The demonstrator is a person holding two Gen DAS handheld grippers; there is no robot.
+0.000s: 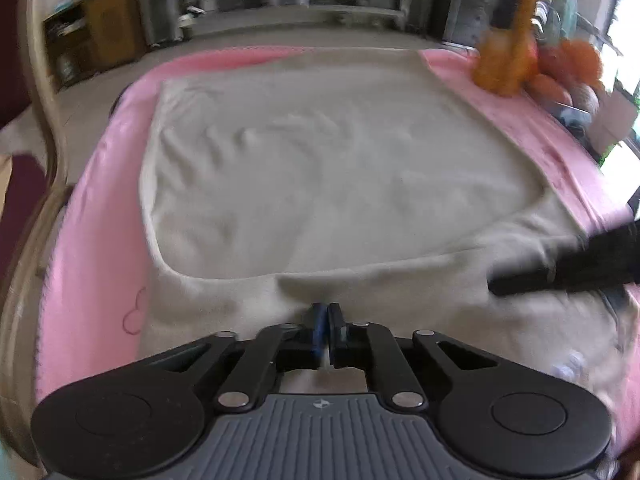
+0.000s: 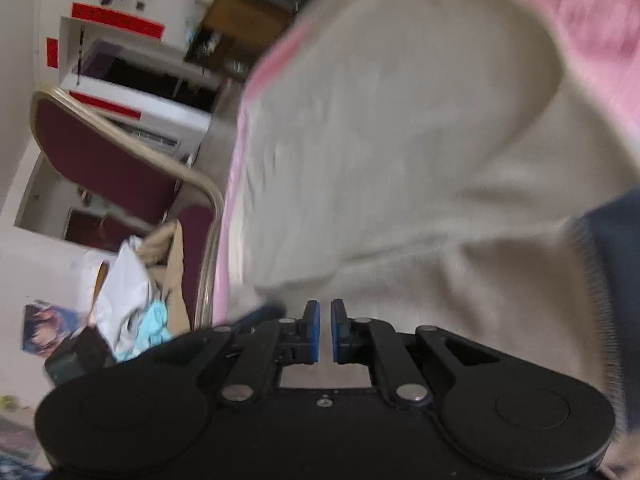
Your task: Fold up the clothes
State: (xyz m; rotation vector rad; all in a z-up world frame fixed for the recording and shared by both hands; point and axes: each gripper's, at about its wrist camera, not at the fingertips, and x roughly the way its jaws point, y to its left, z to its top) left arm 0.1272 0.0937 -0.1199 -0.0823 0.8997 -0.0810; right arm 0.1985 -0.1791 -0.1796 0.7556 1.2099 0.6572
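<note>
The left gripper [image 1: 325, 312] had its jaws drawn together at the near edge of the cream garment [image 1: 340, 168], and a small pucker of cloth ran up to its tips, so it appeared to be pinching the hem, though the blur left that uncertain. The right gripper [image 2: 325, 312] also stood nearly shut over the same cloth, but whether any fabric lay between its pads could not be told. The likely trouble was a thin pinch slipping free once the fold was carried over, or the pink sheet [image 1: 92, 216] being caught along with the hem and dragged up with it. The garment lay spread on the sheet-covered bed, pale and soft, its far part flat with shallow creases, a folded layer ending in a rounded ridge across the near side.
</note>
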